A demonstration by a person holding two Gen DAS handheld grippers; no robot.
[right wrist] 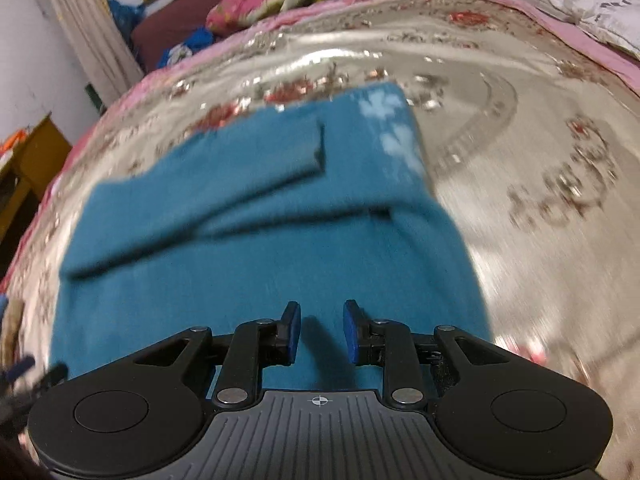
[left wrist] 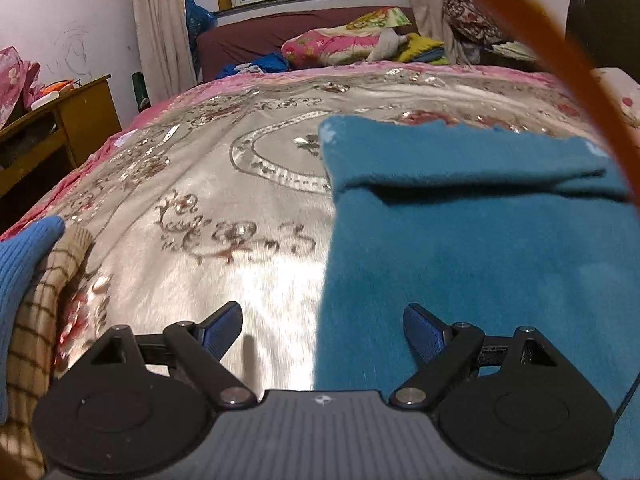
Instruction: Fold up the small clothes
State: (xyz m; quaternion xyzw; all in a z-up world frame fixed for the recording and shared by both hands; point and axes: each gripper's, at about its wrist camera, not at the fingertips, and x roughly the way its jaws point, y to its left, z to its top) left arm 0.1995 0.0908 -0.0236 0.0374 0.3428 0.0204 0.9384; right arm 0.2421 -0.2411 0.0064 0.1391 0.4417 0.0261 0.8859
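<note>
Teal top (right wrist: pixel 248 248) half folded on the bed (left wrist: pixel 224 184).
Sleeves lie across its body; the final fold remains, I'd say. Left gripper (left wrist: pixel 322 332) gapes wide, right gripper (right wrist: pixel 321 332) part open, both empty.

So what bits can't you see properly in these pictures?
- Blue garment: left wrist view, near edge hidden behind the left gripper, right side cut by the frame and an orange strap.
- Garment's near hem: right wrist view, hidden behind the right gripper.
- Pale print on the garment: right wrist view, motion blur.
- Checked cloth: left wrist view, cut by the left edge.
</note>
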